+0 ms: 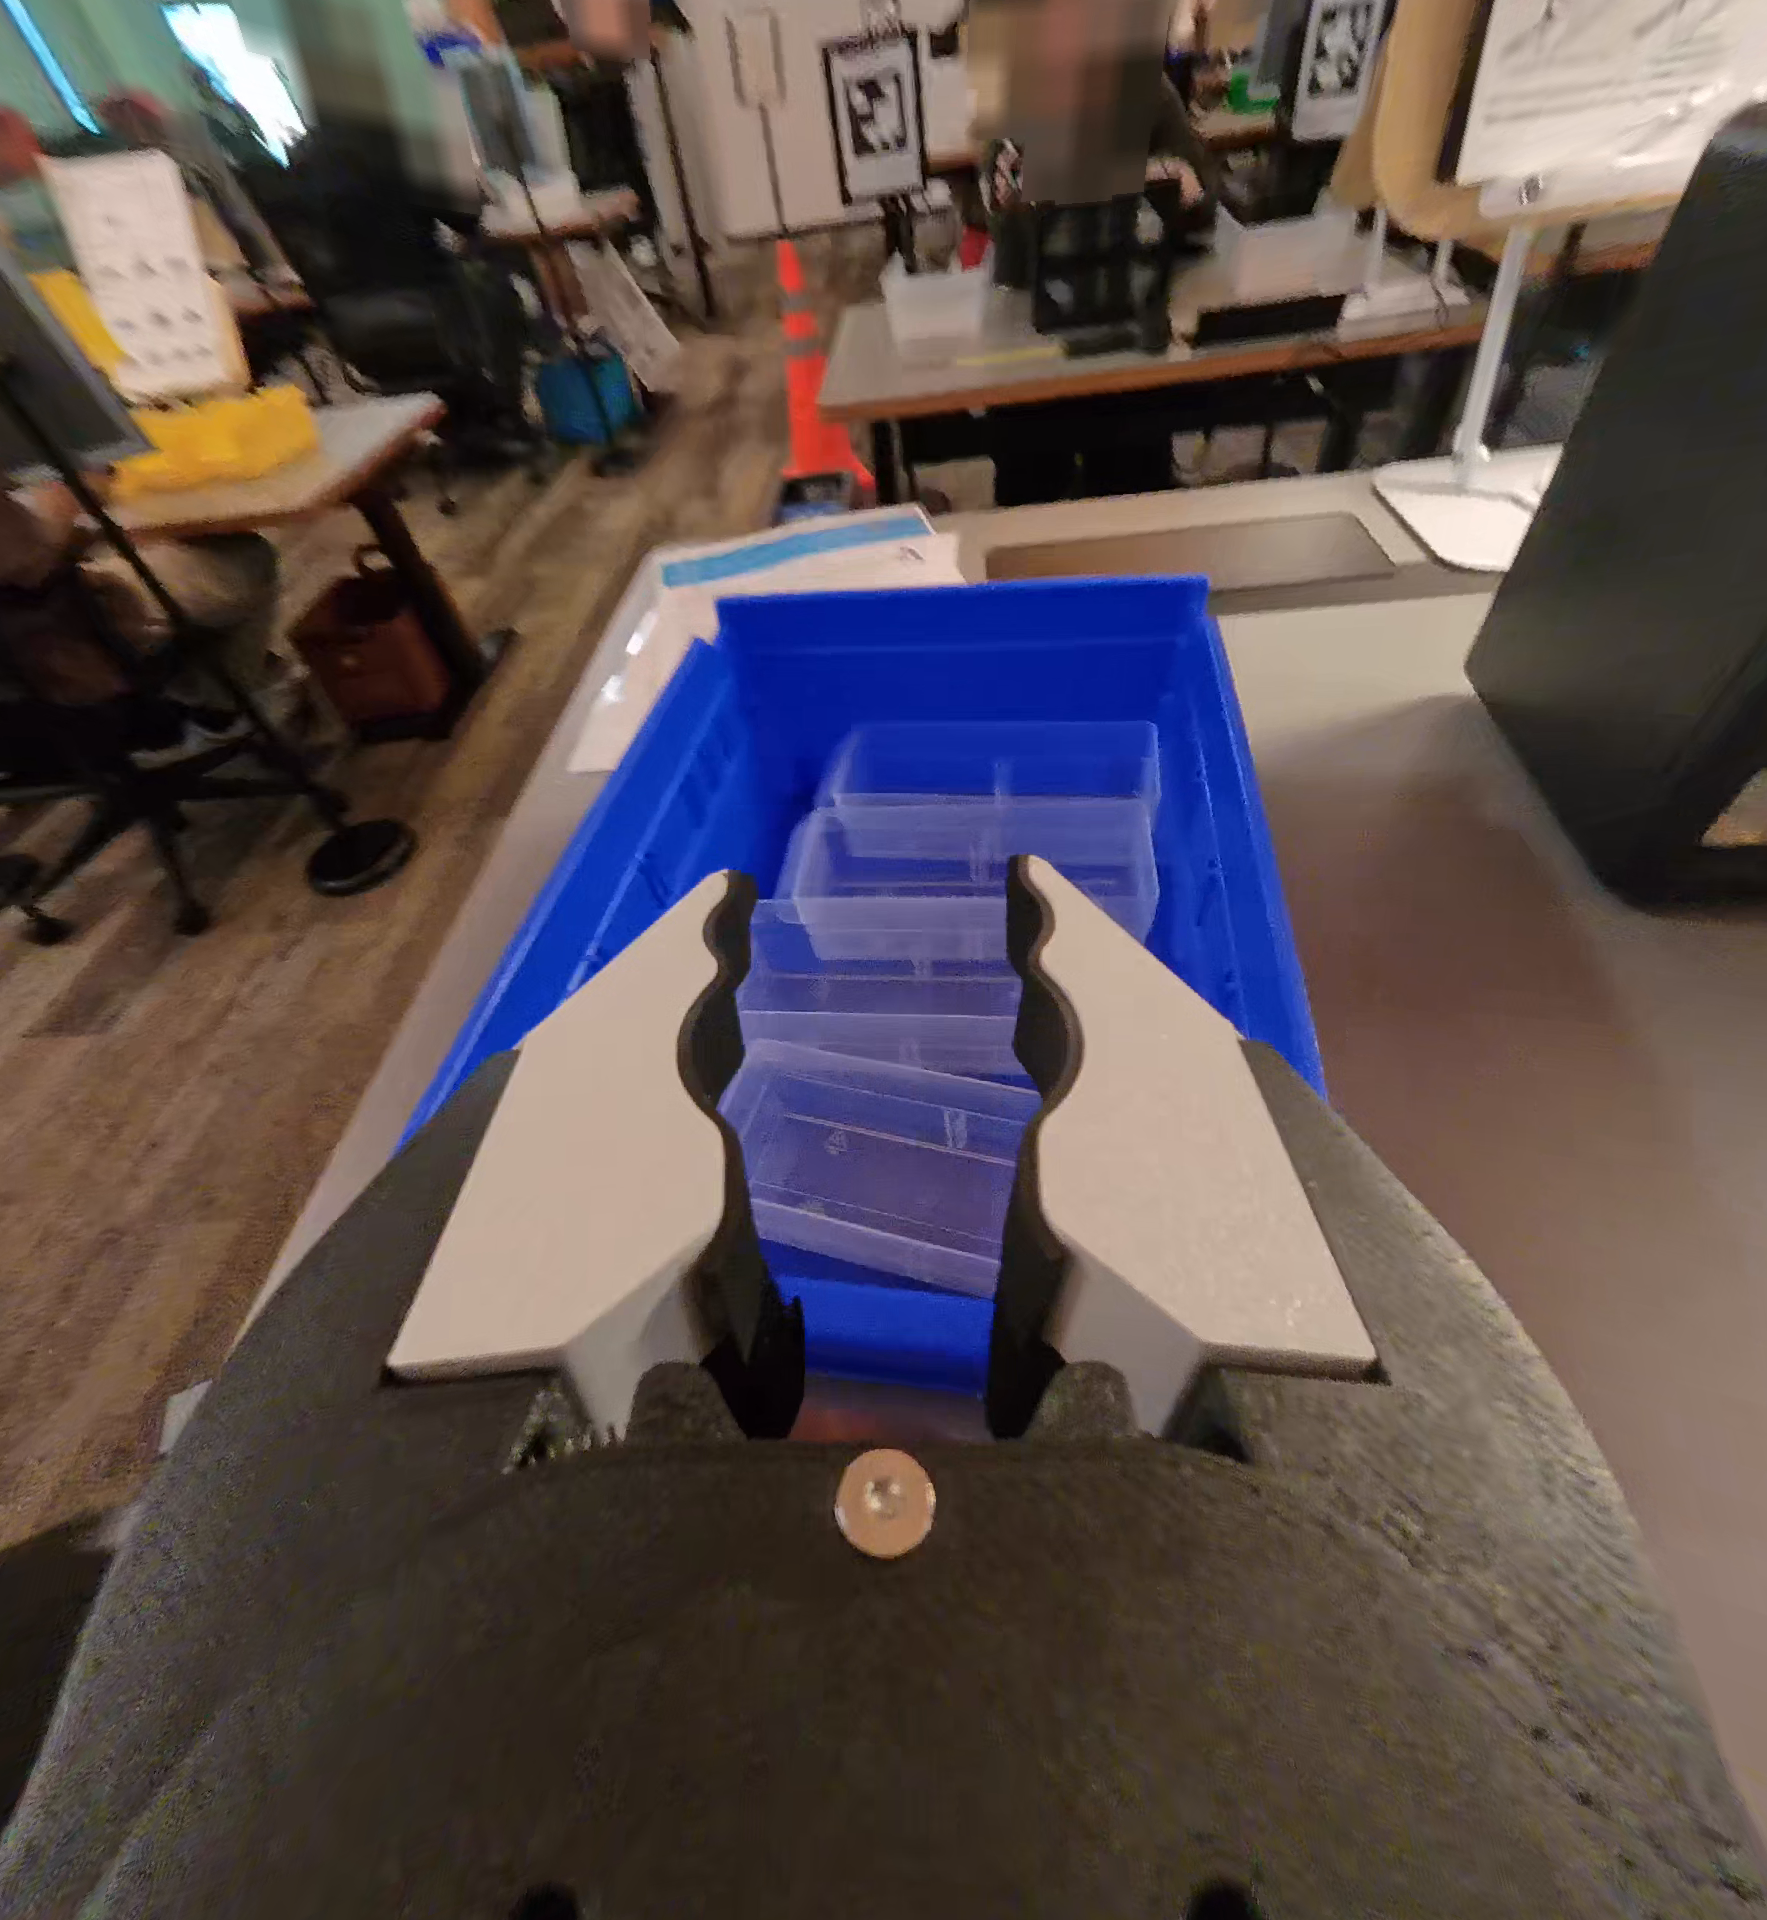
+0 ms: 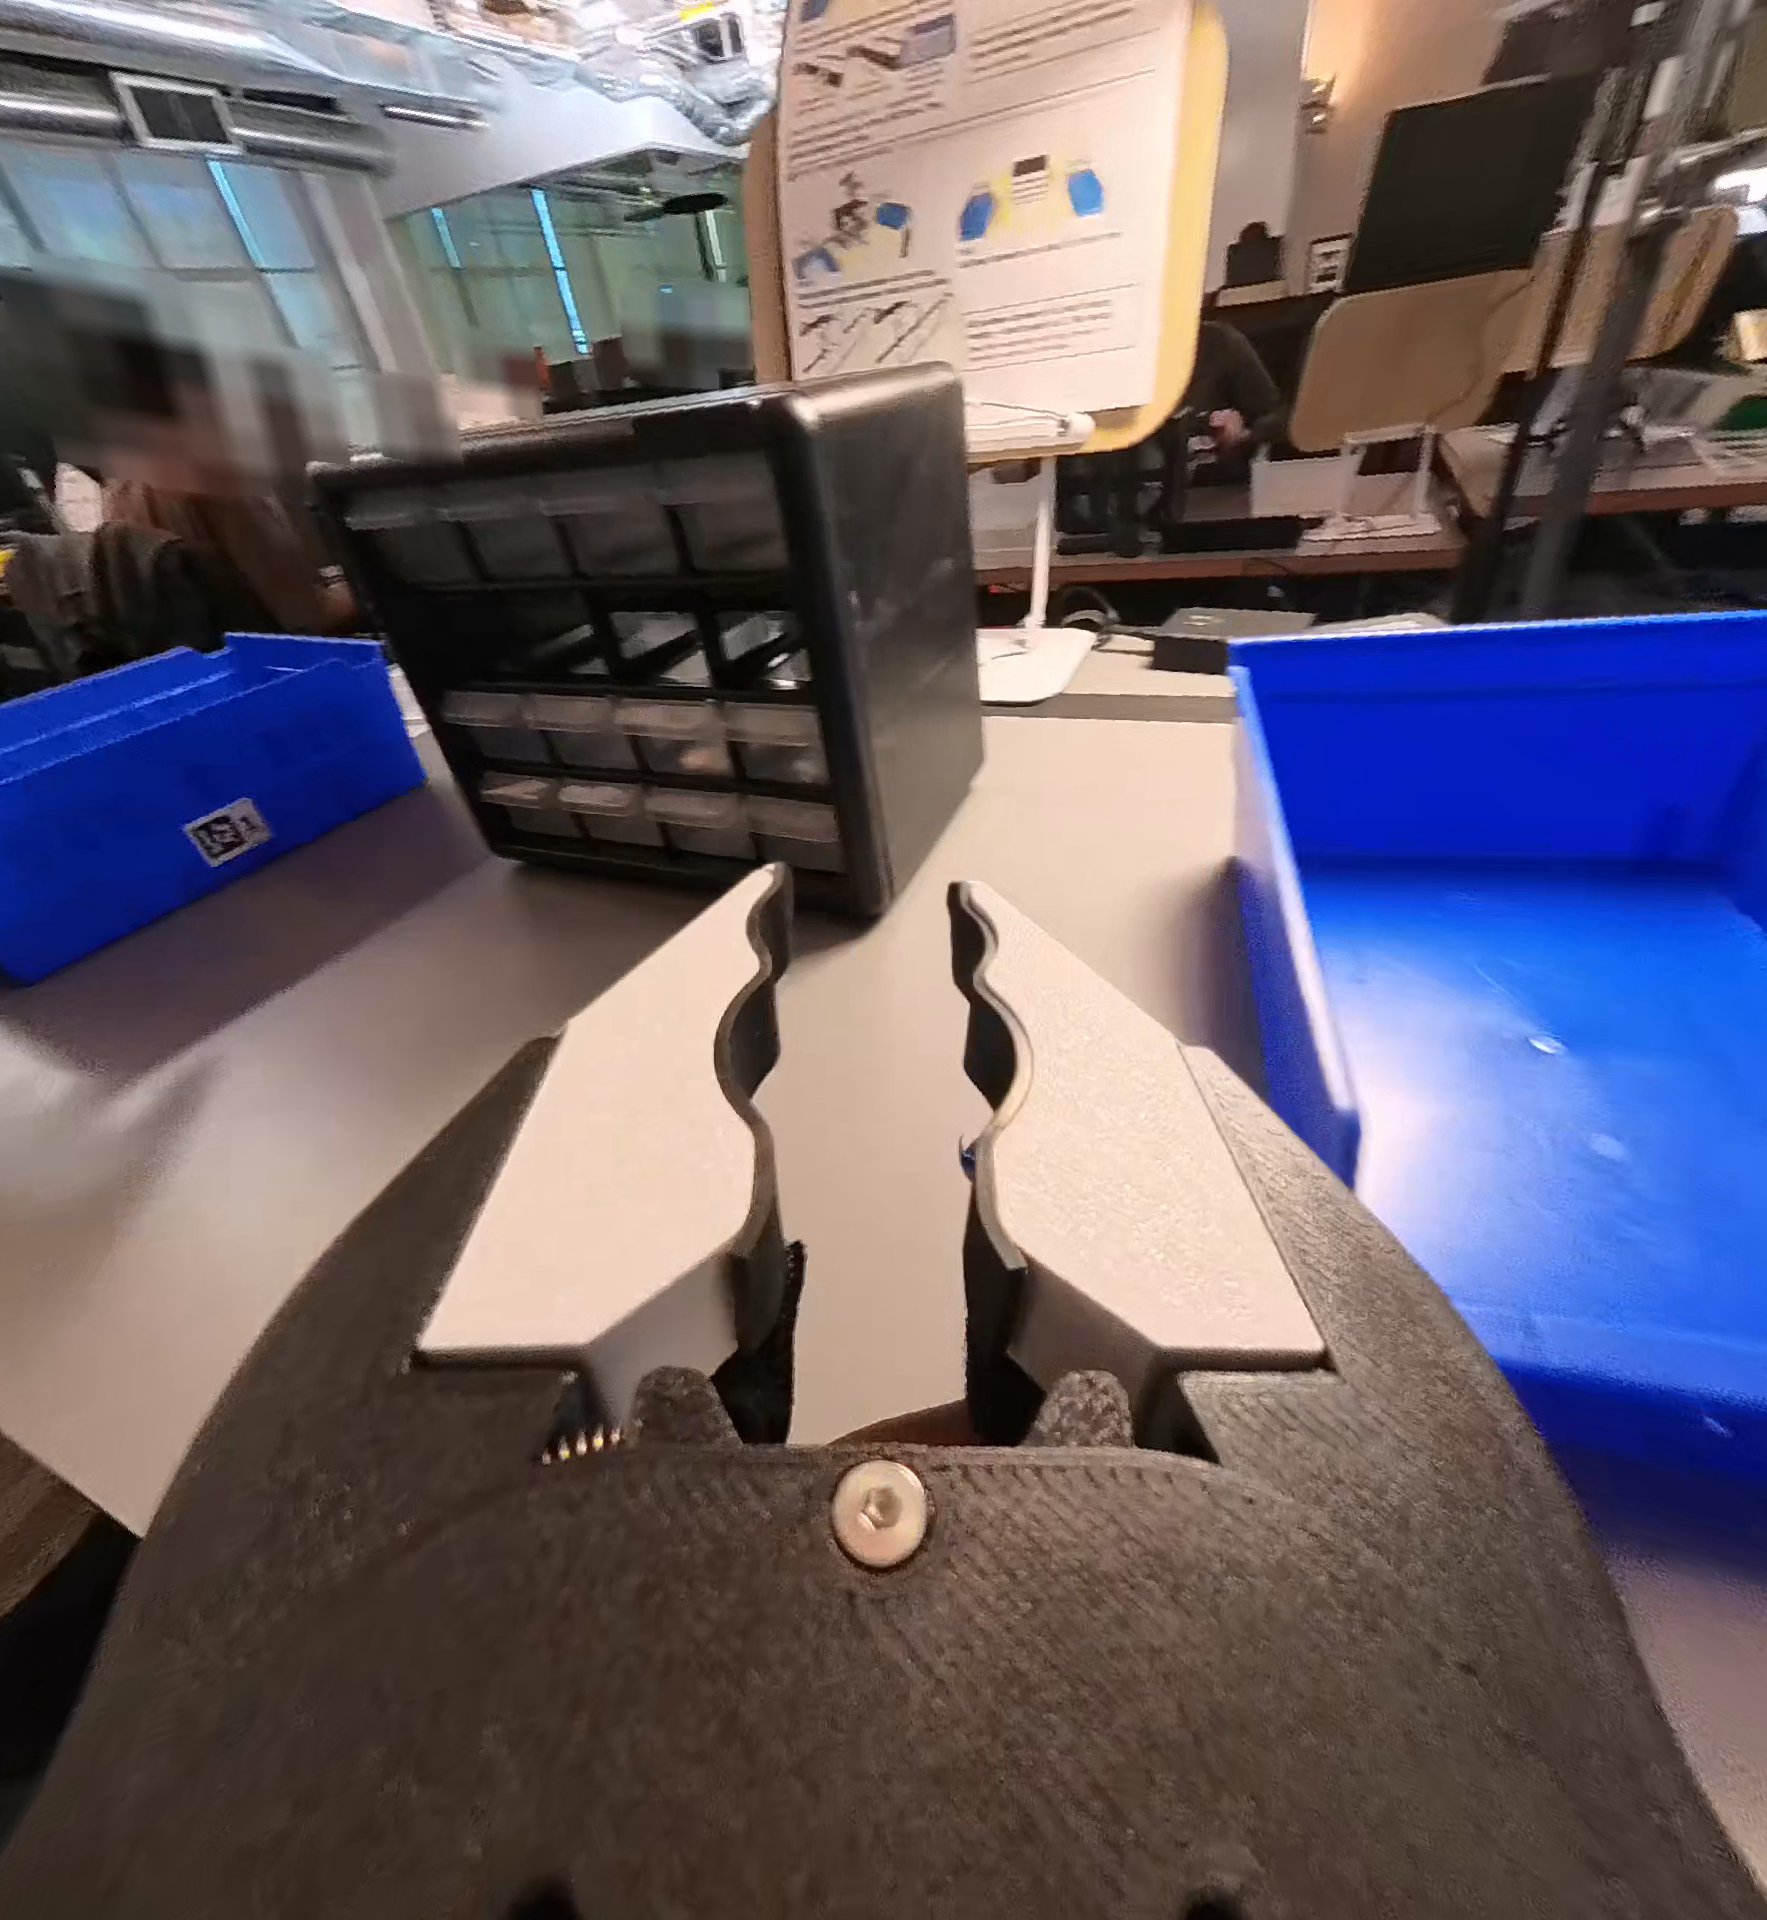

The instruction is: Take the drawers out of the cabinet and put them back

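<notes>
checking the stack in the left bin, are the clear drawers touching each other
Touching. The left wrist view shows the clear drawers overlapping, each leaning on the next inside the blue bin.

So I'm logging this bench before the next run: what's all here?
cabinet: one, black, upright mid-table, second row looks mostly empty
clear drawers: several, stacked in the left bin
left bin: one, blue, on the table's left
right bin: one, blue, looks empty as far as shown
table: one, grey
cone: one, orange, on the floor behind
left gripper: open, above the drawers, holding nothing
right gripper: open, over bare table, holding nothing
</notes>
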The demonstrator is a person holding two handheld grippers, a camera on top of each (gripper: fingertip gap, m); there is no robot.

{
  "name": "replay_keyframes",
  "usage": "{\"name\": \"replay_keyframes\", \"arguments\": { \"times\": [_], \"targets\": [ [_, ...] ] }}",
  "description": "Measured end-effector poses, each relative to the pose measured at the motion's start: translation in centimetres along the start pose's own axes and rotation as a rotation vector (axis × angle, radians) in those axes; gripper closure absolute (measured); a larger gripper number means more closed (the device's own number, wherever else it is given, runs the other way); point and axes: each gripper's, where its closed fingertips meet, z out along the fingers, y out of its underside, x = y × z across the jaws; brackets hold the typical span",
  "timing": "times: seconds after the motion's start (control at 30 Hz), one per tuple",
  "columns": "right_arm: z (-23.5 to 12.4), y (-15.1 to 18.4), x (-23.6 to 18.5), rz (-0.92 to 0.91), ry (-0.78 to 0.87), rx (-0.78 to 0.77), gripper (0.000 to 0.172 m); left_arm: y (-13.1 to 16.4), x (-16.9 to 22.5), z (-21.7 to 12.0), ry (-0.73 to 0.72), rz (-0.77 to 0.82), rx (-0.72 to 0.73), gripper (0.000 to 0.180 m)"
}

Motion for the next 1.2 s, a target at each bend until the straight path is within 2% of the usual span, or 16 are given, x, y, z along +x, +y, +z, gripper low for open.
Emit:
{"name": "replay_keyframes", "arguments": {
  "times": [0.2, 0.37, 0.6, 0.67, 0.73, 0.8, 0.9, 0.97, 1.07, 1.2],
  "targets": [
    [3.6, 2.2, -0.2, -0.011, -0.052, -0.039, 0.14, 3.9, -0.2, 4.3, 0.08, 0.115, -0.252, 0.131],
    [5.0, 5.0, 1.0, -0.032, -0.043, -0.092, 0.14, 7.3, -3.0, 5.4, 0.055, 0.24, -0.501, 0.132],
    [5.5, 5.3, 0.7, -0.015, -0.088, -0.112, 0.142, 12.2, -4.9, 6.9, 0.055, 0.415, -0.802, 0.142],
    [5.6, 5.4, 0.4, -0.024, -0.105, -0.124, 0.142, 13.1, -5.3, 7.6, 0.044, 0.425, -0.836, 0.147],
    [5.6, 5.5, 0.2, -0.015, -0.122, -0.13, 0.142, 13.3, -5.3, 8.1, 0.054, 0.404, -0.839, 0.162],
    [5.6, 5.4, 0.5, 0.015, -0.126, -0.127, 0.142, 13.3, -5.4, 8.2, 0.05, 0.404, -0.841, 0.162],
    [5.5, 5.2, 0.9, 0.073, -0.139, -0.11, 0.143, 12.3, -5.7, 7.8, 0.034, 0.398, -0.822, 0.164],
    [5.4, 5.0, 1.2, 0.106, -0.144, -0.096, 0.145, 10.5, -6.3, 7.0, -0.009, 0.396, -0.779, 0.166],
    [5.3, 4.8, 1.4, 0.128, -0.15, -0.087, 0.145, 6.2, -7.2, 5.4, -0.082, 0.407, -0.675, 0.168],
    [5.4, 5.0, 1.0, 0.099, -0.155, -0.103, 0.146, -1.5, -7.1, 2.7, -0.191, 0.446, -0.478, 0.167]
  ]
}}
